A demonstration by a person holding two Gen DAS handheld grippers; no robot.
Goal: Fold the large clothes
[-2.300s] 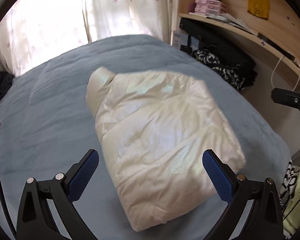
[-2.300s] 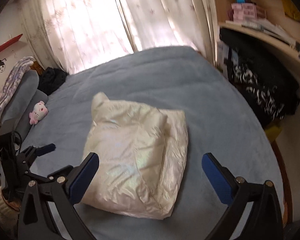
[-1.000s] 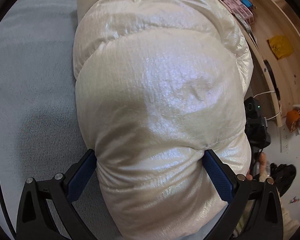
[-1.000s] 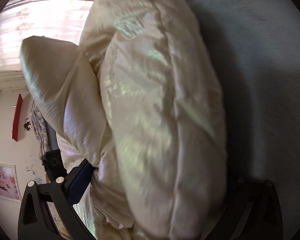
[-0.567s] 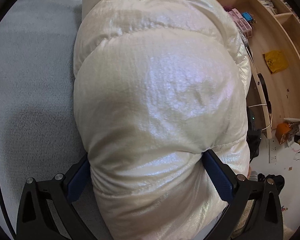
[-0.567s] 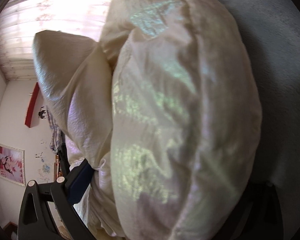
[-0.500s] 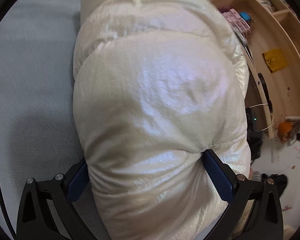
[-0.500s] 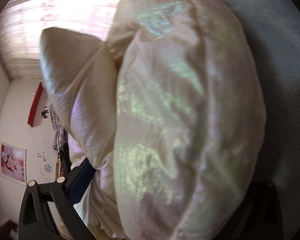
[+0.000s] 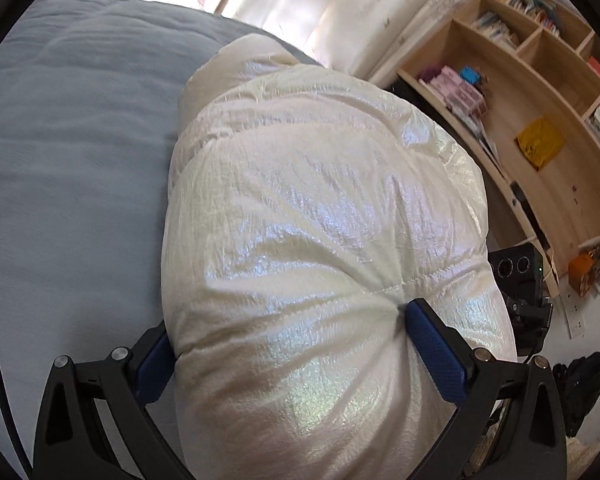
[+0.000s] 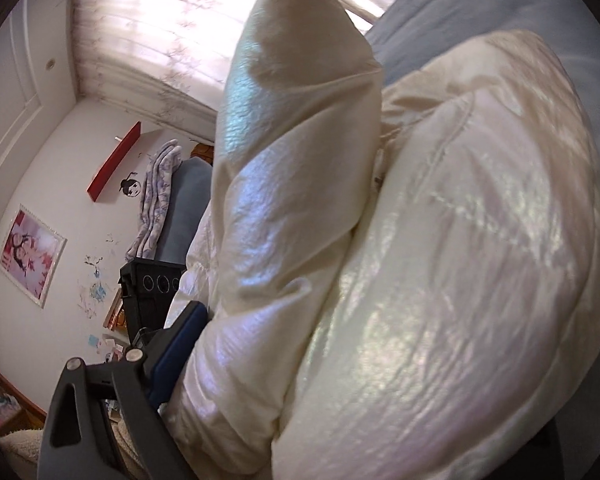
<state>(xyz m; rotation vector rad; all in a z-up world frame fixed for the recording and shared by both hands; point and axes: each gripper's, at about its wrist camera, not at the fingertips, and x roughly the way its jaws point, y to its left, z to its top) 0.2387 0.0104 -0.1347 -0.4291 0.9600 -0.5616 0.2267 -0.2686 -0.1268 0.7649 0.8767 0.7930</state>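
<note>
A bedroom: grey-blue blanket-covered bed [image 9: 72,152], pale curtains behind, wooden shelves [image 9: 540,92] to one side. One folded, shiny cream puffer jacket [image 9: 320,248] is clamped at opposite ends, seemingly so the bundle can be carried whole without unfolding. The left gripper [image 9: 292,344] has wide jaws pressed into the padding. The right gripper [image 10: 340,364] squeezes the other end, its jaws having just narrowed slightly. Two grippers, one jacket.
</note>
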